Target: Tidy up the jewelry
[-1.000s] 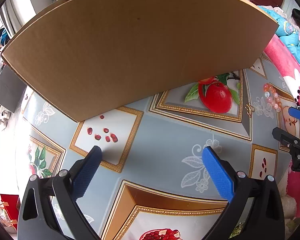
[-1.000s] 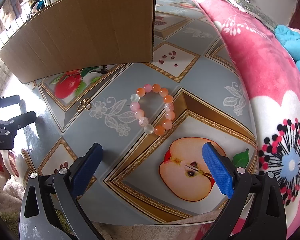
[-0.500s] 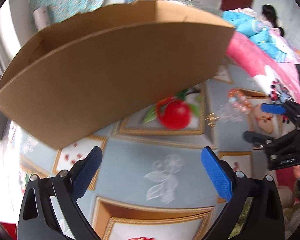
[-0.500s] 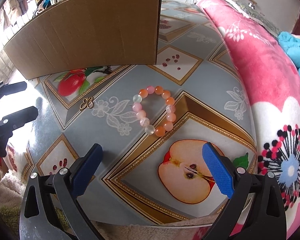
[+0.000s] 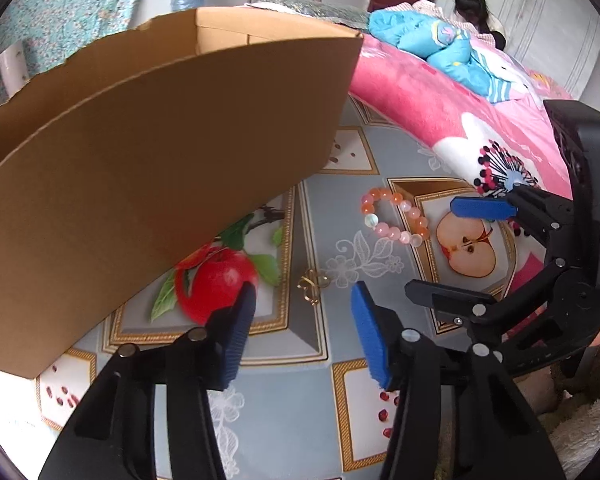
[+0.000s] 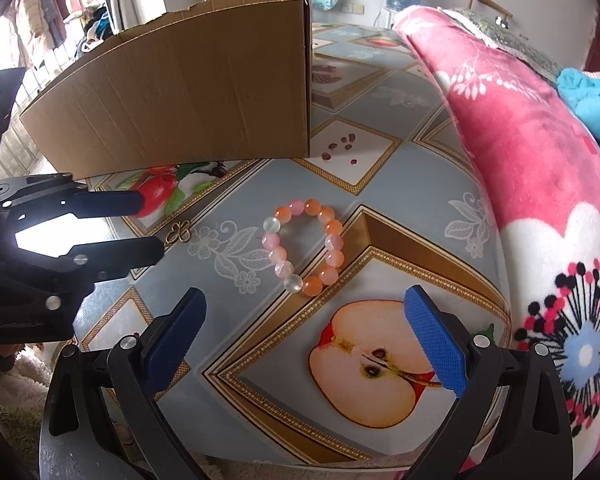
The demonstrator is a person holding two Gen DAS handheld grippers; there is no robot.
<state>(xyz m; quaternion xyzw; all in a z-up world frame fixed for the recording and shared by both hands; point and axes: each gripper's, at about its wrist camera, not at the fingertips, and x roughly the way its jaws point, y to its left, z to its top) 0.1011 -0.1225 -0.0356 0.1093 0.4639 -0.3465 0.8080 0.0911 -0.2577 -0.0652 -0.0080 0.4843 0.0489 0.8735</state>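
- The cardboard box (image 6: 188, 92) stands open at the back of the fruit-patterned tablecloth (image 6: 380, 208).
- The right gripper (image 6: 304, 344) tilts down over the printed apple half, jaws wide and empty.
- The left gripper (image 5: 302, 332) tilts down; its jaws have just been closing, half open, nothing between them.
- The bead bracelet (image 6: 304, 246) lies flat, ahead of the right gripper.
- The small gold ornament (image 5: 312, 284) lies just ahead of the left gripper.
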